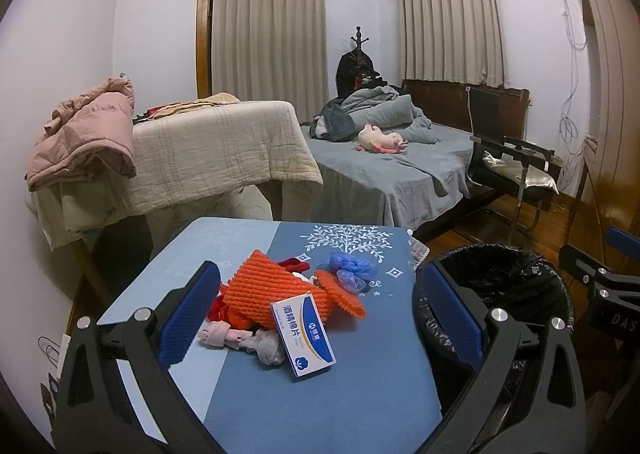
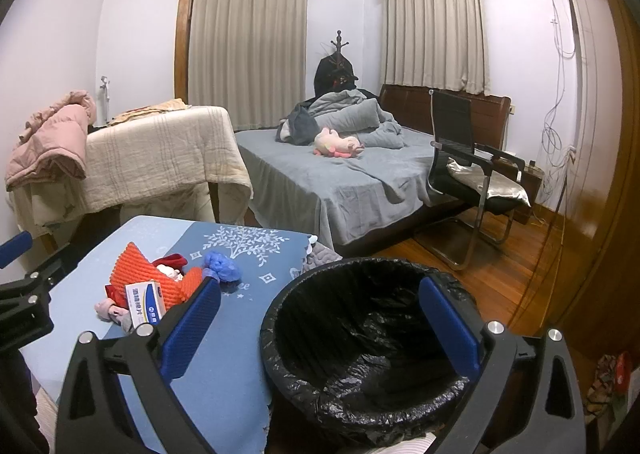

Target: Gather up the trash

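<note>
A pile of trash lies on the blue table (image 1: pixel 320 394): orange foam netting (image 1: pixel 272 290), a white-and-blue box (image 1: pixel 303 334), a crumpled blue plastic bag (image 1: pixel 348 268) and pink scraps (image 1: pixel 224 336). My left gripper (image 1: pixel 320 318) is open and empty, its fingers either side of the pile, short of it. A bin with a black liner (image 2: pixel 368 342) stands right of the table. My right gripper (image 2: pixel 320 330) is open and empty above the bin's mouth. The pile also shows in the right wrist view (image 2: pixel 156 282).
A bed with grey bedding (image 1: pixel 384 169) and a plush toy (image 1: pixel 380 139) lies behind the table. A cloth-draped piece of furniture (image 1: pixel 208 149) with a pink jacket (image 1: pixel 84 133) stands at the left. A black chair (image 2: pixel 468 173) stands on the wood floor at the right.
</note>
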{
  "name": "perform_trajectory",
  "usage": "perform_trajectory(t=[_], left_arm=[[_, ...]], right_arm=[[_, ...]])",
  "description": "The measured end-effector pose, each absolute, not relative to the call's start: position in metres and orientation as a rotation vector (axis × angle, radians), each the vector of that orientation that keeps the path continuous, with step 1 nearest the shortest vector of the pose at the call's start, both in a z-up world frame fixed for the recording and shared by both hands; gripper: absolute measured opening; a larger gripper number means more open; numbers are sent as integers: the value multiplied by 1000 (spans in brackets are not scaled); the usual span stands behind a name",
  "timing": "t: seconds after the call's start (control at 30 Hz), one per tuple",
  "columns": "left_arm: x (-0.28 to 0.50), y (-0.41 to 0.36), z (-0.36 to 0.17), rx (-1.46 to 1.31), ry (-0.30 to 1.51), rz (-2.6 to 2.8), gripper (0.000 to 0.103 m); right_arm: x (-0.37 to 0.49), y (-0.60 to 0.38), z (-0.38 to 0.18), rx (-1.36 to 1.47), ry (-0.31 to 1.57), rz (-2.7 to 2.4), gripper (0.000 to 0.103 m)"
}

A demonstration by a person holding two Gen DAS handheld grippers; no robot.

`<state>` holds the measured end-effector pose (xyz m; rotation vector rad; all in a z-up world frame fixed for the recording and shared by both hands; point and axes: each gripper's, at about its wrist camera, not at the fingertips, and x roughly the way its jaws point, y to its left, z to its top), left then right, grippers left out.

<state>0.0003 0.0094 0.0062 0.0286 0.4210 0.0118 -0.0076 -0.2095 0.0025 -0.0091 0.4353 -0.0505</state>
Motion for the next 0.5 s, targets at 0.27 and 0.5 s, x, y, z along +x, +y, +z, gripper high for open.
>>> perform_trajectory(t=[0.27,0.5], left_arm=[[0,10,6,30,420,12,98],[0,9,6,31,420,12,98]], right_arm=[[-7,-209,2,-9,435,-50,97],[-6,-209,2,-10,435,-50,97]])
